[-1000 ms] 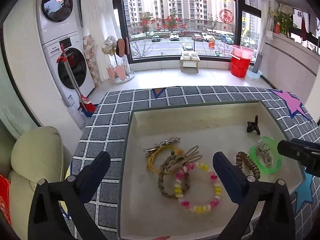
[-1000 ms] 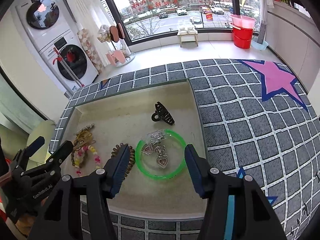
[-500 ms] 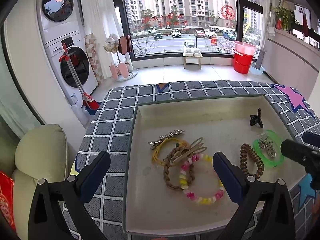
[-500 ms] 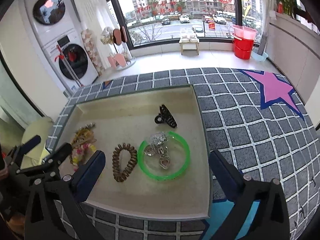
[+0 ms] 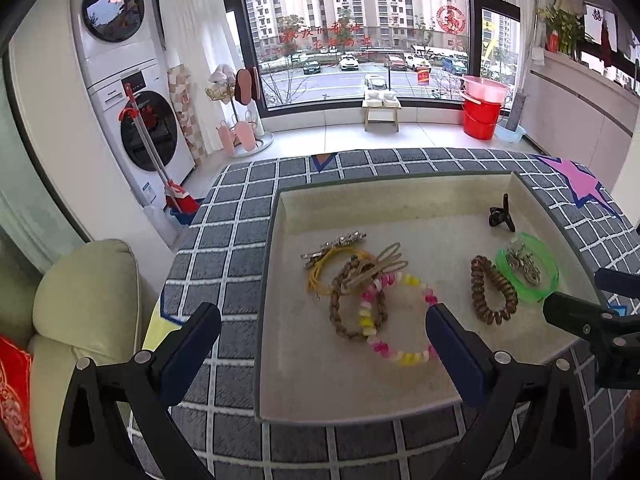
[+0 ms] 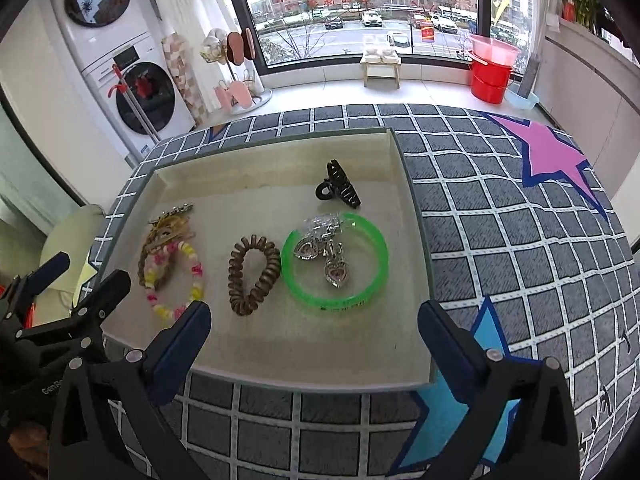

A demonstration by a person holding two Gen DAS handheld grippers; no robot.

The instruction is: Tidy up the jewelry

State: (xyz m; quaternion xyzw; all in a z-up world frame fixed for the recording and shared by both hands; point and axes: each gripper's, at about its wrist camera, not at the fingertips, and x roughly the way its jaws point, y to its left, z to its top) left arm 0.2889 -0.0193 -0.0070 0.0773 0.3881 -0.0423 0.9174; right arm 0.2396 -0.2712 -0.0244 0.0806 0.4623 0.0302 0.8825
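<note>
A shallow beige tray (image 5: pixel 276 240) (image 6: pixel 416 216) holds the jewelry. At its left lies a tangle: a pink-and-yellow bead bracelet (image 5: pixel 400 320) (image 6: pixel 188 276), a braided brown band (image 5: pixel 340 300), a yellow cord and a silver clip (image 5: pixel 336 244). A brown coil hair tie (image 5: pixel 492 296) (image 6: pixel 252 276), a green bangle (image 5: pixel 528 268) (image 6: pixel 336 268) with silver heart pendants (image 6: pixel 320 252) inside it, and a black claw clip (image 5: pixel 500 212) (image 6: pixel 340 188) lie to the right. My left gripper (image 5: pixel 322 336) is open above the tray's near left edge. My right gripper (image 6: pixel 314 338) is open over the near edge, with nothing between its fingers.
The tray sits on a grey checked cloth (image 6: pixel 520 240) with pink and blue star patches. A cream cushion (image 5: pixel 80 300) lies off the table's left edge. Stacked washing machines (image 5: pixel 132 92), a window and red buckets (image 5: pixel 482 112) stand behind.
My right gripper's jaws have spread from around the green bangle to fully wide and pulled back toward the tray's near edge. My left gripper has drawn back, so the tray looks farther off.
</note>
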